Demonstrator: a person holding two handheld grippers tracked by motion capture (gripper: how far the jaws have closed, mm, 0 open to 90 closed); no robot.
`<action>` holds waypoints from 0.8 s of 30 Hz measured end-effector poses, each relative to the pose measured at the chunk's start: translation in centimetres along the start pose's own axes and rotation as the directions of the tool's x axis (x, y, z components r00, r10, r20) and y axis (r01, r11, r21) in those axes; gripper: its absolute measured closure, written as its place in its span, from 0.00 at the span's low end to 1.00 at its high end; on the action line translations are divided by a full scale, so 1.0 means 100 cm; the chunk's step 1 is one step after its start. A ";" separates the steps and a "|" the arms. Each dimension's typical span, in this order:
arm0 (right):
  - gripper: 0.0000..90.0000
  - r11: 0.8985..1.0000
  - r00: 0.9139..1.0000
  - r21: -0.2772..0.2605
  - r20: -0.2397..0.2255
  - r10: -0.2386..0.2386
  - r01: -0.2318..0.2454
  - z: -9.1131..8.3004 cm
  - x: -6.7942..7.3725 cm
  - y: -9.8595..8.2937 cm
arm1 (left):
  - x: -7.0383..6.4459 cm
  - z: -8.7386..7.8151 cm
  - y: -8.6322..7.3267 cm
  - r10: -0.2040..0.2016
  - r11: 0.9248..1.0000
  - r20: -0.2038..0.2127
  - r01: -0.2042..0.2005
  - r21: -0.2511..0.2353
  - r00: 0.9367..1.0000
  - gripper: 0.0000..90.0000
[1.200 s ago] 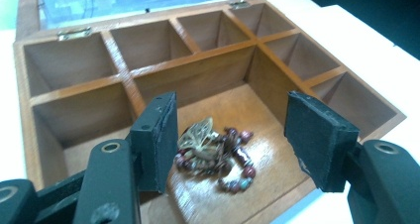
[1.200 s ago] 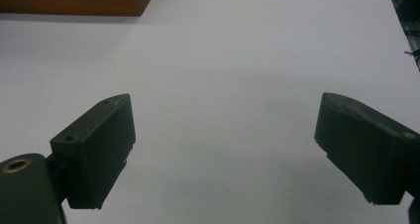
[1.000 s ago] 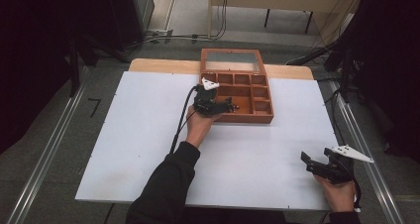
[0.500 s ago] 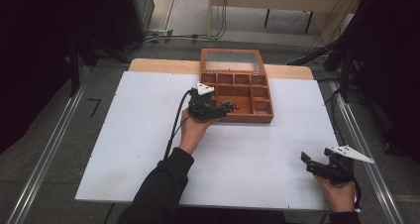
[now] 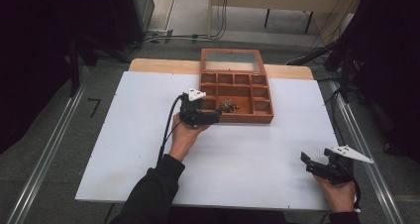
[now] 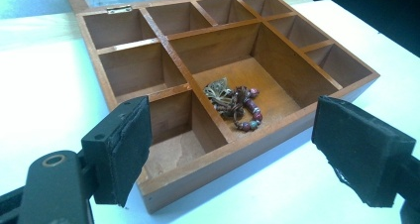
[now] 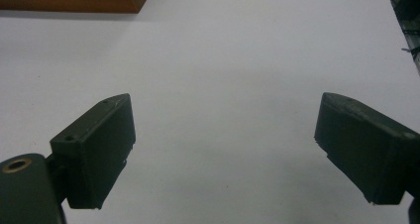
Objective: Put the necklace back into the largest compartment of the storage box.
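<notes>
Since bead bracelet (image 6: pixel 243 110) lies tangled with gold trinket (image 6: pixel 217 90) in big centre compartment of wooden box (image 6: pixel 257 144), near front-left wall — any grab likely drags both or snags divider. Left gripper (image 6: pixel 233 149) released, jaws wide, empty, just outside box front edge; low approach could clip rim, shove box. Right gripper (image 7: pixel 225 149) released too, empty, over bare white table (image 7: pixel 237 60), well apart.

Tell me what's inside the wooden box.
In the wooden box, the large middle compartment holds a beaded bracelet touching a small gold trinket. Other compartments look empty, though walls hide some floors.
</notes>
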State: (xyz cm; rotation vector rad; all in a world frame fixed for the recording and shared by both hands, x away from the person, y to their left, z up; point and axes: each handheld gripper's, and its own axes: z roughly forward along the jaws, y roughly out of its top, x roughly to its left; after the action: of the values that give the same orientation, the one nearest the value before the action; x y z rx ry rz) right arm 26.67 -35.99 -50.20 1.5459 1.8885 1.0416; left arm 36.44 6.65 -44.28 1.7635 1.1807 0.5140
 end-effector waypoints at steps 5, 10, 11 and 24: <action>0.08 1.000 1.000 0.000 0.001 0.000 0.000 0.000 0.000 0.000 | 0.002 -0.007 -0.004 -0.004 1.000 -0.002 0.004 -0.009 1.000 0.18; 0.08 1.000 1.000 0.000 0.003 0.001 -0.001 0.000 0.000 0.000 | 0.005 -0.014 -0.009 -0.002 1.000 -0.007 0.002 -0.013 1.000 0.18; 0.08 1.000 1.000 0.000 0.003 0.000 0.000 0.000 0.000 0.000 | 0.005 -0.016 -0.010 -0.003 1.000 -0.008 0.003 -0.014 1.000 0.18; 0.08 1.000 1.000 0.001 0.000 -0.001 0.001 0.000 0.001 0.000 | 0.014 -0.030 -0.024 -0.023 1.000 -0.015 0.022 -0.018 1.000 0.18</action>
State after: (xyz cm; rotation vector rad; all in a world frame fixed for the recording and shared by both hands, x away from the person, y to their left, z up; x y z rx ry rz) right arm 26.62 -35.95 -50.22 1.5451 1.8899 1.0402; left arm 33.66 9.59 -45.09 1.7317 1.2015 0.5238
